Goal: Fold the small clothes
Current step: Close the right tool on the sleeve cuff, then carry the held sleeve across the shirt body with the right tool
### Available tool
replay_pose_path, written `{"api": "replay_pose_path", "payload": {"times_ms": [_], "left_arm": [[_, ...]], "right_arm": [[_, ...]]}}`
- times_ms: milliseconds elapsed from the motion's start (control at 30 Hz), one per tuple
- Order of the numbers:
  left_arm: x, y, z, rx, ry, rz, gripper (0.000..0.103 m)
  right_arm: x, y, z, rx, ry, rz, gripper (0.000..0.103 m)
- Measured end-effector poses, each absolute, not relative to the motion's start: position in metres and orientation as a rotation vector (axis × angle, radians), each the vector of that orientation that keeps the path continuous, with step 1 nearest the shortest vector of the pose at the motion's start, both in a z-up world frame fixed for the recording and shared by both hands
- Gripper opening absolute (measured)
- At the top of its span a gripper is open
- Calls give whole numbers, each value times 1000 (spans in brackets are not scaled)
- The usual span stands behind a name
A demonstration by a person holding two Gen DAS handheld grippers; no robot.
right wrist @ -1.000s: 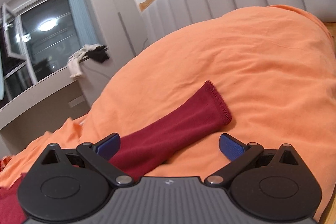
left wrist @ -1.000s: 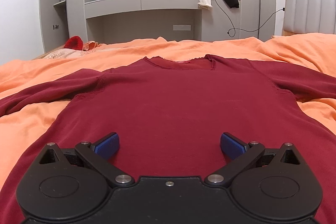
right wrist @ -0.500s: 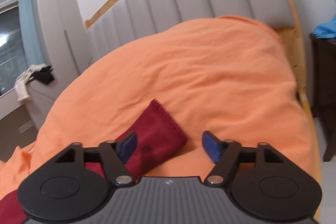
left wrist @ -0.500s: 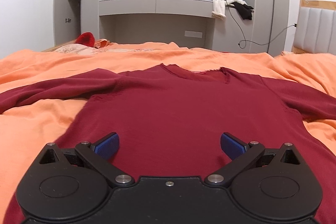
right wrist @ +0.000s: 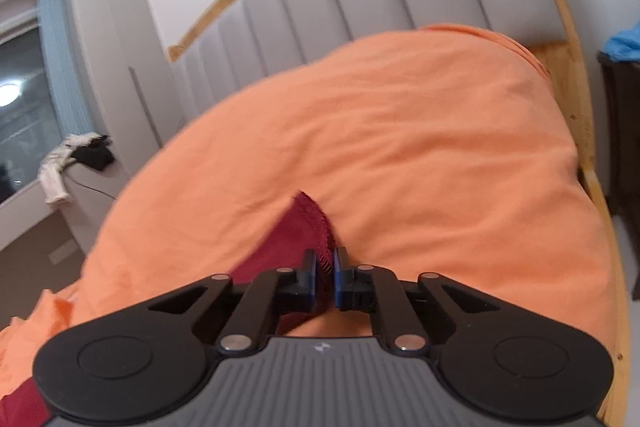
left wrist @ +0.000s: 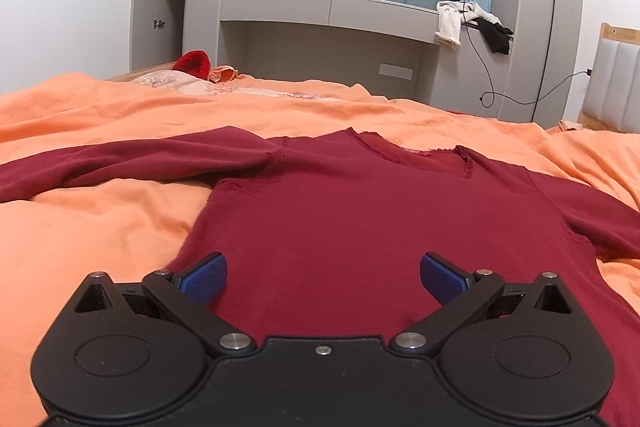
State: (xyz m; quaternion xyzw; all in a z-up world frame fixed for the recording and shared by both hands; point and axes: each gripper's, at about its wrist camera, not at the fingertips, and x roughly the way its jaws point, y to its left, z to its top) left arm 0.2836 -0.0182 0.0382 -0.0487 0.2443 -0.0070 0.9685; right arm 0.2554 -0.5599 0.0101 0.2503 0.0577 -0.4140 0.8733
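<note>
A dark red long-sleeved top (left wrist: pixel 360 227) lies spread flat on the orange bedspread (left wrist: pixel 100 219), neck away from me, its left sleeve (left wrist: pixel 120 163) stretched out to the left. My left gripper (left wrist: pixel 323 277) is open and empty, hovering low over the top's lower body. In the right wrist view my right gripper (right wrist: pixel 325 273) is shut on the cuff of the top's right sleeve (right wrist: pixel 296 231), which bunches up between the blue pads above the orange bedspread (right wrist: pixel 400 147).
A grey padded headboard (right wrist: pixel 360 7) with a wooden rim stands behind the right sleeve. A grey window desk unit (left wrist: pixel 320 11) with clothes and a cable hanging is at the far side. A red item (left wrist: pixel 194 63) and patterned fabric lie at the bed's far left.
My right gripper moved onto the sleeve cuff and closed on it. My left gripper drifted left and turned slightly over the top, still open.
</note>
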Motion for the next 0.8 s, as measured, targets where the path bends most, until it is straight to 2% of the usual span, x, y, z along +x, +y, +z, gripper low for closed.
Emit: {"api": "replay_pose_path", "payload": {"times_ms": [500, 633, 800], "left_arm": [[305, 33, 52, -233, 558, 123, 102], [307, 56, 57, -286, 565, 163, 102], [310, 89, 58, -386, 580, 228, 102]], "right_arm": [[314, -385, 132, 172, 2, -186, 8], [336, -318, 145, 59, 11, 44, 8], [350, -235, 131, -115, 53, 267, 8]]}}
